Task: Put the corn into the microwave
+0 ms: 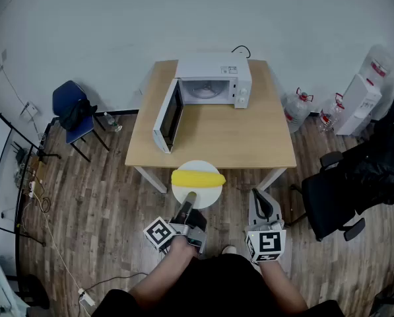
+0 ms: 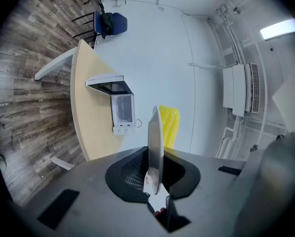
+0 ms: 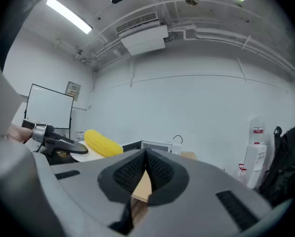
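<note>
While its door [image 1: 169, 117] stands swung open to the left, the microwave [image 1: 213, 81] serves as reference point for all entries.

Microwave: white, boxy, smooth-cased; pale cavity exposed; control strip down its right side. Seated at the far edge of a pale wood-grain surface [image 1: 236, 137], rectangular, on white legs.

Corn [image 1: 198, 178]: one cob, bright yellow, long with blunt rounded ends, ribbed by rows of kernels. Lies crosswise on the plate, well short of the microwave, out past the surface's near edge, roughly in line with the open cavity.

Plate [image 1: 206, 197]: white, round, thin, smooth; carried level off the surface, on the person's side of the microwave.

Left gripper [image 1: 189, 198]: grey shell, black ribbed pads; clamped narrow on the plate's rim farthest from the microwave.

Right gripper [image 1: 261, 200]: same build; jaws closed together, nothing between them; just beside the plate, in line with the microwave's control side.

Floor [image 1: 104, 197]: dark wood planks.

Blue chair [image 1: 71, 107]: padded, left of the microwave.

Water bottles [image 1: 297, 109]: clear, right of the microwave.
</note>
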A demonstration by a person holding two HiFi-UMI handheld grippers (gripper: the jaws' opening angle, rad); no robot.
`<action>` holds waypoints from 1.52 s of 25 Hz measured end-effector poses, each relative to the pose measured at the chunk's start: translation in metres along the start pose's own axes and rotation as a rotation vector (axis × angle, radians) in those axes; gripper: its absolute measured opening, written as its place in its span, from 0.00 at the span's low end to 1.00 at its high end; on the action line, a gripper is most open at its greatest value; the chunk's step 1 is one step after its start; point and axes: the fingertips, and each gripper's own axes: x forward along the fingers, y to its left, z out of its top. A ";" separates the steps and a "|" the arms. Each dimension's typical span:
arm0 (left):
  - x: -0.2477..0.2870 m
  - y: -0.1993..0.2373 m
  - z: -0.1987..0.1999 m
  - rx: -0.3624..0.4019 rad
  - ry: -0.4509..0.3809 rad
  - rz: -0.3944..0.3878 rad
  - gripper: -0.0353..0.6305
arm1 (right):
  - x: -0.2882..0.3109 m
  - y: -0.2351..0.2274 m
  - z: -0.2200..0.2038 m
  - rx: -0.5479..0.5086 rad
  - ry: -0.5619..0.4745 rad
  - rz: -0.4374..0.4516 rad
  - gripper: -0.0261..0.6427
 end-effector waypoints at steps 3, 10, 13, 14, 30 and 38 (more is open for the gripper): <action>0.001 0.000 -0.007 0.016 0.003 -0.010 0.10 | -0.003 -0.004 -0.003 -0.004 -0.005 0.012 0.13; 0.006 0.003 -0.020 -0.001 -0.014 -0.024 0.10 | -0.008 -0.020 -0.012 0.052 -0.005 0.013 0.13; 0.009 0.004 -0.023 0.011 -0.030 -0.026 0.10 | -0.009 -0.026 -0.016 0.059 0.002 0.015 0.13; 0.010 0.004 -0.023 0.012 -0.036 -0.027 0.10 | -0.009 -0.028 -0.016 0.058 -0.002 0.019 0.13; 0.034 0.013 -0.039 0.010 -0.083 -0.042 0.10 | 0.002 -0.042 -0.028 0.044 -0.004 0.120 0.13; 0.056 0.031 -0.025 0.003 -0.077 -0.005 0.10 | 0.013 -0.056 -0.039 0.050 -0.009 0.068 0.13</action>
